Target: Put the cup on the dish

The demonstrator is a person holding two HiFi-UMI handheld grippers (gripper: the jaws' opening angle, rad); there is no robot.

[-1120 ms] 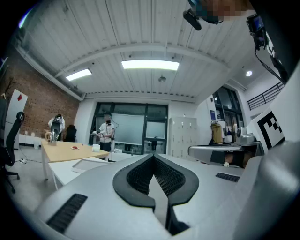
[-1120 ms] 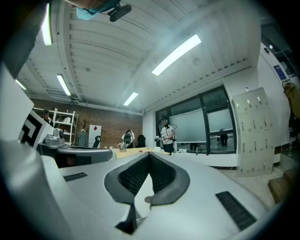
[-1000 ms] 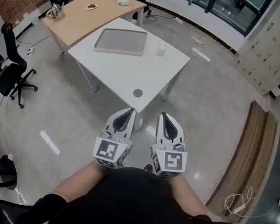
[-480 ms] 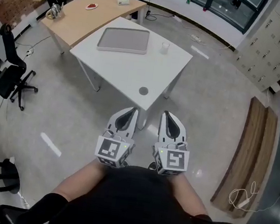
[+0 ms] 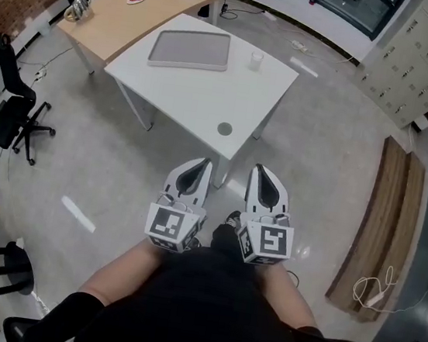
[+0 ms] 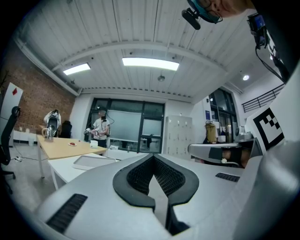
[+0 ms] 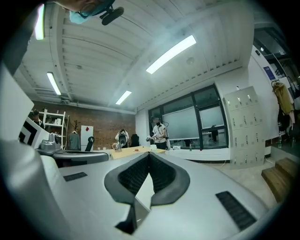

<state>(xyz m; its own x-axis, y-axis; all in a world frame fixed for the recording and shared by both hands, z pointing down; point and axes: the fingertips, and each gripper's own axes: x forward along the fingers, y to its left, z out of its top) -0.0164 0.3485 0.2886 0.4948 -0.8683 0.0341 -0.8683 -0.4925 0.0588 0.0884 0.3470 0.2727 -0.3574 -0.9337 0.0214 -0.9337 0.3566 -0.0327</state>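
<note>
A small clear cup [image 5: 255, 61] stands near the far edge of the white table [image 5: 208, 95]. A small round grey dish [image 5: 225, 129] lies near the table's front corner, and a grey tray [image 5: 189, 50] sits at the table's back left. My left gripper [image 5: 199, 163] and right gripper [image 5: 260, 168] are held side by side close to my body, over the floor just short of the table. Both are shut with nothing in them. The left gripper view shows meeting pads [image 6: 152, 159] with the tray [image 6: 91, 161] beyond. In the right gripper view the pads [image 7: 149, 157] also meet.
A wooden desk [image 5: 133, 11] adjoins the white table at the back left. A black office chair [image 5: 10, 112] stands at the left. A wooden step [image 5: 383, 220] with a loose cable runs along the right. A person [image 6: 101, 129] stands far behind the desks.
Both grippers stay shut and side by side. The view has shifted slightly, the table sits a little higher in the picture, and a shoe now shows between the grippers.
</note>
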